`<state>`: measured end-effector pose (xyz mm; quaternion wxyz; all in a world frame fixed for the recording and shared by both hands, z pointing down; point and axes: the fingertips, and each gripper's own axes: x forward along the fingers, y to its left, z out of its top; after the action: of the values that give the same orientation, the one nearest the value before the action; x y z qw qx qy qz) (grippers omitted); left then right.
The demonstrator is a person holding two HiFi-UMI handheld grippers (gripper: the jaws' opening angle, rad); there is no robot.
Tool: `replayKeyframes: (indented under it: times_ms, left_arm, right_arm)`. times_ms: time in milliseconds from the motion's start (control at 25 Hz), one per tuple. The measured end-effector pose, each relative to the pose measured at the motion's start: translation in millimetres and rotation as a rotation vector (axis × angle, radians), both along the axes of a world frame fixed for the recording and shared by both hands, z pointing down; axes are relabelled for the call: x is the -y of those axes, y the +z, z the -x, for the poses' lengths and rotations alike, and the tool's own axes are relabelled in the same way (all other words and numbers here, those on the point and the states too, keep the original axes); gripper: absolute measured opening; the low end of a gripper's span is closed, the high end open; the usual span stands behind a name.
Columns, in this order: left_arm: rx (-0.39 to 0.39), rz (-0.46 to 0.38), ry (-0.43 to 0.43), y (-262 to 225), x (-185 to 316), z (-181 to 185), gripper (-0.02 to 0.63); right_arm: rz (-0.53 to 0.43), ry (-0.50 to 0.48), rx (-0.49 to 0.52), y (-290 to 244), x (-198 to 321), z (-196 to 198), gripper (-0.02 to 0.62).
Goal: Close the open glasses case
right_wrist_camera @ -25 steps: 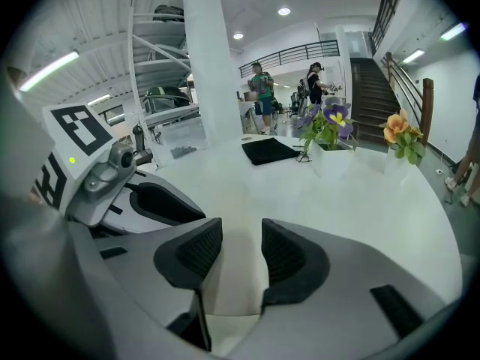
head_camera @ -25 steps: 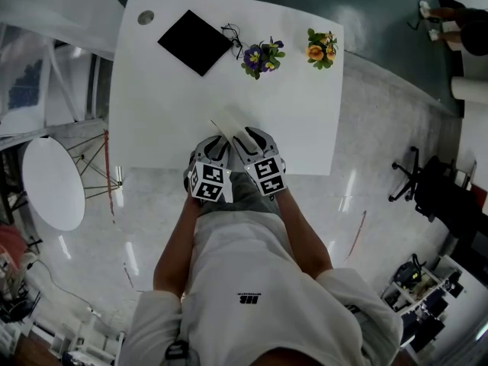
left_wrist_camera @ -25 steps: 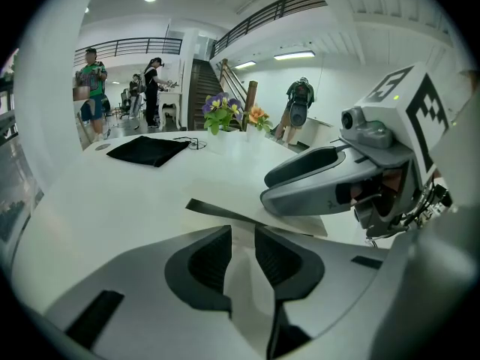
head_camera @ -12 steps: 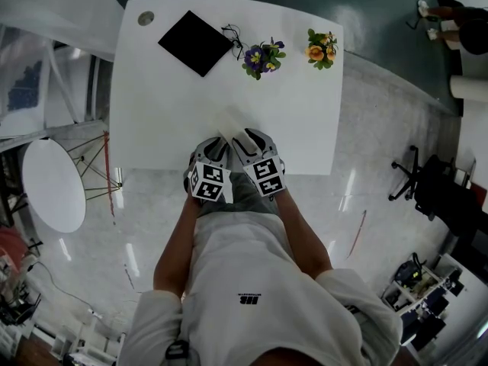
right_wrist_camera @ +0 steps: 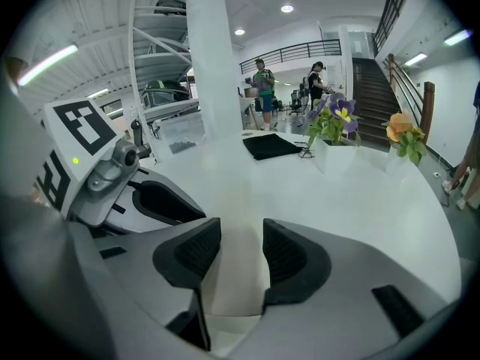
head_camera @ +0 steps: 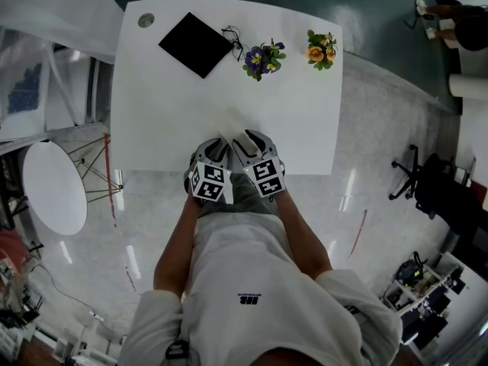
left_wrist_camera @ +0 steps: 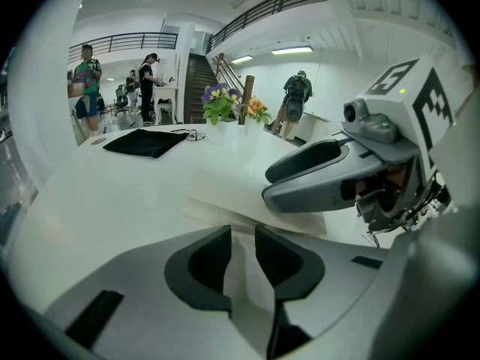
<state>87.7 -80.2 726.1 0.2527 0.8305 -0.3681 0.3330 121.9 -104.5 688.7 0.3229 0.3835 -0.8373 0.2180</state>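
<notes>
The white table (head_camera: 168, 90) carries a black cloth (head_camera: 195, 43) at its far side. At the near edge the left gripper (left_wrist_camera: 241, 240) and right gripper (right_wrist_camera: 240, 240) sit side by side over the cream glasses case (left_wrist_camera: 247, 205), which lies flat. The right jaws stand moderately apart, and the case fills the gap from pad to pad. The left jaws are nearly together on a thin edge of it. Purple flowers (head_camera: 261, 56), orange flowers (head_camera: 322, 47) and eyeglasses (head_camera: 232, 35) stand well apart from it.
</notes>
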Motion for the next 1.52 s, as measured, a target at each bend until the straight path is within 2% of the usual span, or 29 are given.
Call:
replayKeyframes:
  times_ms: [360, 600, 1160, 1520]
  left_arm:
    - [0.0, -0.009, 0.002, -4, -3, 9, 0.117]
    - [-0.014, -0.047, 0.001, -18, -2, 16, 0.117]
    - [-0.077, -0.282, -0.008, -114, 14, 28, 0.117]
    - [-0.101, -0.37, 0.003, -161, 2, 30, 0.117]
  right_arm:
    - [-0.015, 0.02, -0.014, -3, 0, 0, 0.179]
    - [-0.058, 0.051, -0.018, -17, 0, -3, 0.179]
    - [-0.24, 0.141, 0.027, -103, -3, -13, 0.179]
    - [-0.337, 0.176, 0.024, -144, -22, -25, 0.178]
